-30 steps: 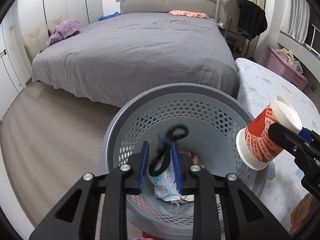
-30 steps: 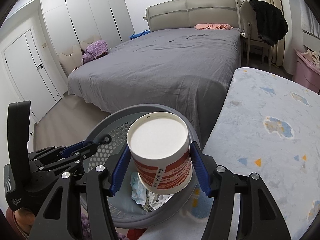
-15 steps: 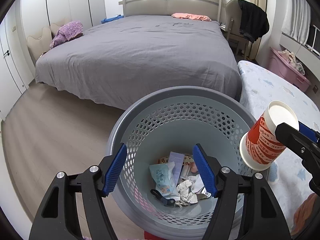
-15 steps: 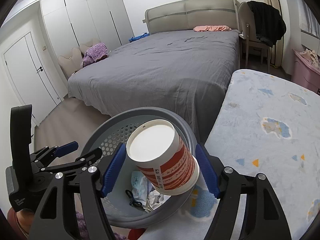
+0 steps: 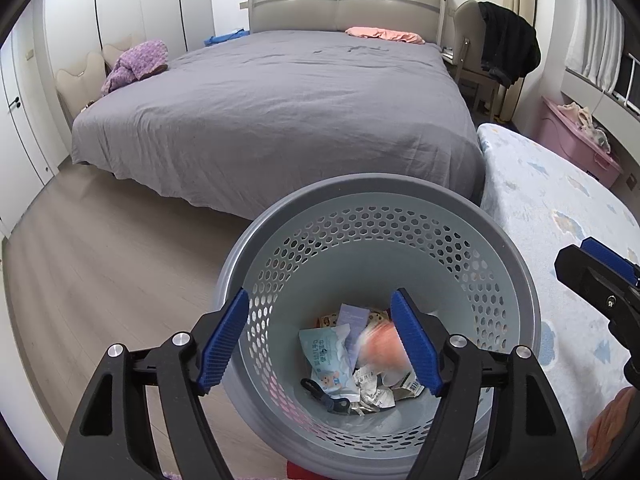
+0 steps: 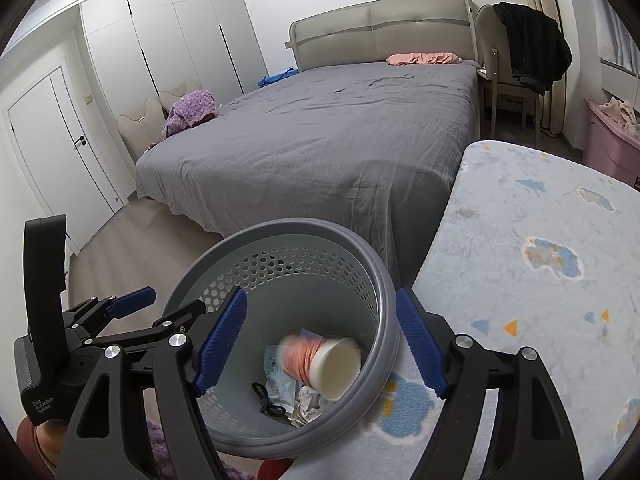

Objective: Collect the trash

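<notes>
A grey perforated waste basket [image 5: 520, 264] stands on the floor beside a low bed; it also shows in the right wrist view [image 6: 372, 264]. A red and white paper cup [image 6: 320, 364] is falling inside it, blurred, seen in the left wrist view [image 5: 380, 350] too. Wrappers [image 5: 326, 354] and a dark cord [image 5: 328, 398] lie at the bottom. My left gripper [image 5: 320, 340] is open and empty over the basket's near rim. My right gripper [image 6: 320, 344] is open and empty above the basket's right rim.
A large grey bed [image 5: 280, 112] fills the back. A light blue patterned mattress [image 6: 540, 260] lies right of the basket. A pink bin [image 5: 576, 144] and a chair with a black jacket [image 5: 504, 48] stand at the back right. Wardrobes [image 6: 160, 52] line the left wall.
My left gripper opened and dropped the dark cord into the basket. My right gripper then opened and released the paper cup, which now falls into the basket.
</notes>
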`<state>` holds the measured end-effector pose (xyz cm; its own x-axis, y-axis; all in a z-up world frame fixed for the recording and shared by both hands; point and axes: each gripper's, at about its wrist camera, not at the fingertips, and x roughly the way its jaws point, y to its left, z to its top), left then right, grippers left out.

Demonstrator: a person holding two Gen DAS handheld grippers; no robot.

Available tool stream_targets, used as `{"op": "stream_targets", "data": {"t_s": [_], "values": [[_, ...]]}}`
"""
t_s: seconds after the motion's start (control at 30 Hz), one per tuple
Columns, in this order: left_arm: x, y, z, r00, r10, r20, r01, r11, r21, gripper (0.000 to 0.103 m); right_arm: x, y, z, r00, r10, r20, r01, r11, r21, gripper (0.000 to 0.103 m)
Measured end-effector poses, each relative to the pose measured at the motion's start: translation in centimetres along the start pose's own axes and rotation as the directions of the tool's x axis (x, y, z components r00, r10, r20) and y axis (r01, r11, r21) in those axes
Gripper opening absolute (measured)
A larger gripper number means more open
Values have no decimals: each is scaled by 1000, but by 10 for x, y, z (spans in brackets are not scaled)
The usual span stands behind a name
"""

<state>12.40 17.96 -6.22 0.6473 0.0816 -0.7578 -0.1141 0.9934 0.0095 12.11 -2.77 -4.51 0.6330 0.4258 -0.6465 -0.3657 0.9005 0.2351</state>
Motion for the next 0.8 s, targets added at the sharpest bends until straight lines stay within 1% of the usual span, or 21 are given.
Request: {"op": "stream_targets", "data": {"t_s": [0.5,0.8], "values": [[-4,0,0,1000,9,18,-9,1000,2,82,2,-2,-6,1000,-14,-14,14,1000,9,74],[-6,2,1,999,16,30,-15,1000,-10,91,5,-5,-10,999,-23,-31,23,999,21,74]]}}
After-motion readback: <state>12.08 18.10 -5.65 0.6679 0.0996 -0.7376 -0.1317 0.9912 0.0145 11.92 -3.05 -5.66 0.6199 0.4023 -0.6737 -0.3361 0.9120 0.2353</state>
